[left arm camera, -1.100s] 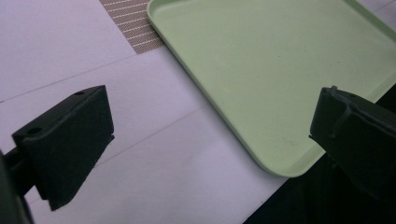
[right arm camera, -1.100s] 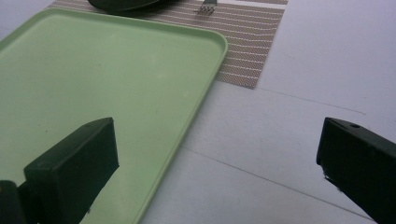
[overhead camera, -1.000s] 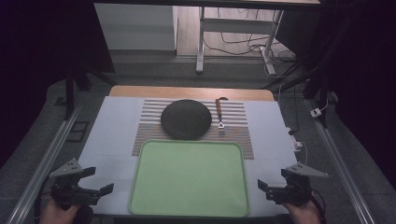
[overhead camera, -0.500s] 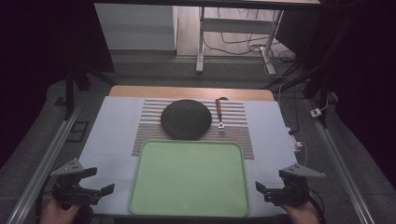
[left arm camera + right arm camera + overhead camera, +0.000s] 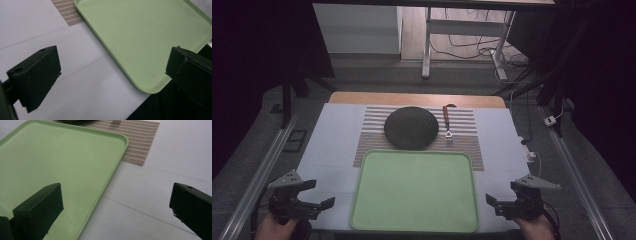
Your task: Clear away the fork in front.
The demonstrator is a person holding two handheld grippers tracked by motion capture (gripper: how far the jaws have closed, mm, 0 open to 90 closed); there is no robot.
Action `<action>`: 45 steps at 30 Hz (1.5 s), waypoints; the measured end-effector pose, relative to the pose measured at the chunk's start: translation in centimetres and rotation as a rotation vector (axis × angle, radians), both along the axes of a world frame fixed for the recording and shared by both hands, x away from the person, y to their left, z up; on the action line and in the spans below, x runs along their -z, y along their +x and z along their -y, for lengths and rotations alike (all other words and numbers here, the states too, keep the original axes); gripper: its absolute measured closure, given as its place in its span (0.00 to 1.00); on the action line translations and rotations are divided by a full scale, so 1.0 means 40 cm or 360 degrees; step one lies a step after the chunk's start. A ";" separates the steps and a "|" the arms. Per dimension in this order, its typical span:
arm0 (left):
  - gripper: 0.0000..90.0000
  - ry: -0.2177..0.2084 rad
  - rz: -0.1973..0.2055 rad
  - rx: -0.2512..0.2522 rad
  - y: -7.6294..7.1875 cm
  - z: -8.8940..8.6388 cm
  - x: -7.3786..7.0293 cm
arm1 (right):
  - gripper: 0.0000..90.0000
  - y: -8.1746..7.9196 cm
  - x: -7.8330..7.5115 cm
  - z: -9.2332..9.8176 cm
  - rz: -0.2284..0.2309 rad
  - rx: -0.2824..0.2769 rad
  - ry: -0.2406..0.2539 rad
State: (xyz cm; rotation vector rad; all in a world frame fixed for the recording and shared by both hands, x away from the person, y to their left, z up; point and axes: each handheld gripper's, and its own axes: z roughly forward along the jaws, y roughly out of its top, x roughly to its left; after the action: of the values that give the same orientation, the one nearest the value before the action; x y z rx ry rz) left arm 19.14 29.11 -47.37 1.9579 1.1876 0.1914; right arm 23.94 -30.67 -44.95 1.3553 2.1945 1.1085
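Currently your tray (image 5: pixel 414 192) is pale green, flat, rounded corners, sitting bare at the worktop (image 5: pixel 327 145) front edge, centered. Left gripper (image 5: pixel 314 195) and right gripper (image 5: pixel 492 205) flank it, fingers apart, holding nothing.

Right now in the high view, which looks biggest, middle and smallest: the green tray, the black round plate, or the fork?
1. Green tray, biggest.
2. Black round plate, middle, though it lies farther away.
3. Fork, smallest.

Tray (image 5: pixel 414 190) between the grippers, plate (image 5: pixel 410 127) and fork (image 5: pixel 447 121) behind it.
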 end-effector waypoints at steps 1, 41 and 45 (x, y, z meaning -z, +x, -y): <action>0.00 0.0001 0.0001 -0.0001 0.000 0.000 0.000 | 0.00 0.000 -0.002 -0.001 0.0009 -0.0001 0.0000; 0.01 0.0006 -0.0011 0.0001 0.002 0.000 0.001 | 0.00 0.071 0.000 -0.070 0.0036 -0.0166 0.0013; 0.01 0.0007 -0.0010 0.0003 0.002 0.000 0.001 | 0.00 0.083 0.001 -0.075 0.0020 -0.0177 0.0022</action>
State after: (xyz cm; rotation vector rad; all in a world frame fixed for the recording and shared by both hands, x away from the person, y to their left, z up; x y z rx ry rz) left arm 19.23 29.10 -47.41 1.9647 1.1901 0.1866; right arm 27.25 -27.65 -45.01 1.2412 2.2816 1.1698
